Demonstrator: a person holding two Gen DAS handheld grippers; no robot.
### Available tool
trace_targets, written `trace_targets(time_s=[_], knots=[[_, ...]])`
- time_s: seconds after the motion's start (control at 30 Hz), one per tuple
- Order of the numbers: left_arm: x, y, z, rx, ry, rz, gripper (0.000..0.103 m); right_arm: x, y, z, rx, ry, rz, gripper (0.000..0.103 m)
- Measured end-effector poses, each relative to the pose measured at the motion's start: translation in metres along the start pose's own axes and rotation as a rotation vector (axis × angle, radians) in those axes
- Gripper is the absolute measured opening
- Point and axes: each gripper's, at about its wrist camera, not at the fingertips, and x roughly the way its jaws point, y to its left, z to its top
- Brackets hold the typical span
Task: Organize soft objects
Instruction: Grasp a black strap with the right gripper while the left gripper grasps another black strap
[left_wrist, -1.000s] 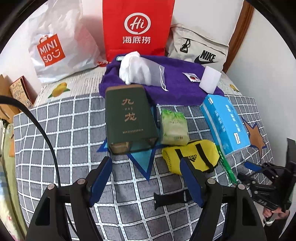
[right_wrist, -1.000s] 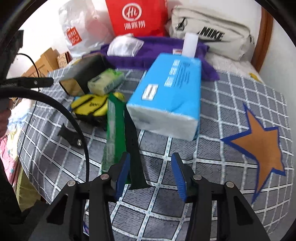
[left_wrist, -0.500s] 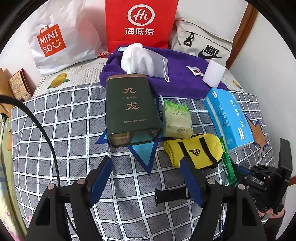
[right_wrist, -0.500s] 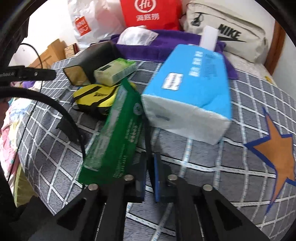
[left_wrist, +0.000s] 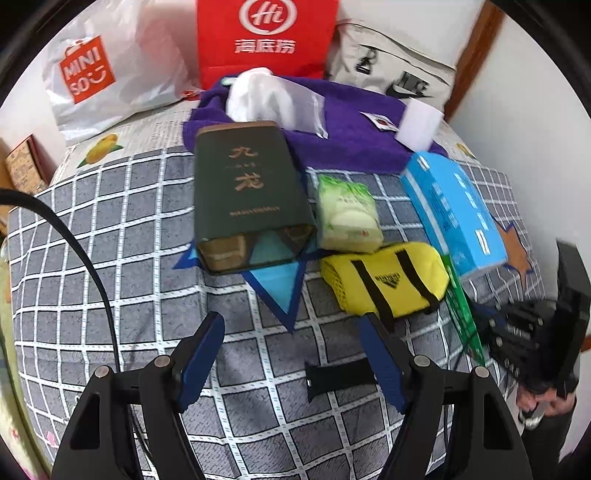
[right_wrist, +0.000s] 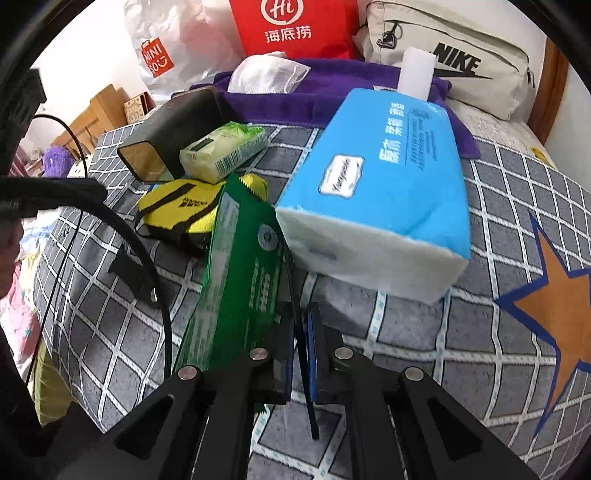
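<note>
Right gripper pinching green packet by near edge, lifted clear of bed beside blue tissue pack for sorting; left gripper spread, idle.

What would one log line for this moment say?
right gripper: shut on green packet, lifted | left gripper: open, idle | blue tissue pack: on bed

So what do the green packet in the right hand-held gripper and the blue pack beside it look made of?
Green packet: thin glossy plastic film, judging by its sheen and the serrated end. Blue pack: soft printed plastic wrap, probably over paper tissues; the white end bulges and creases.
</note>
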Motion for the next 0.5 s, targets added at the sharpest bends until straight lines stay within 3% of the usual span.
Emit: trace_targets(time_s=[0.3,0.5], knots=[[0.011,-0.03,-0.044,0.24,-0.014,-0.029,0.074,-0.02,0.002,-0.009,-0.001,-0.027,-0.024,0.004],[0.03,-0.049,-0.058,0.424,0.002,0.008,0.074,-0.038,0.003,-0.015,0.024,-0.057,-0.02,0.004]])
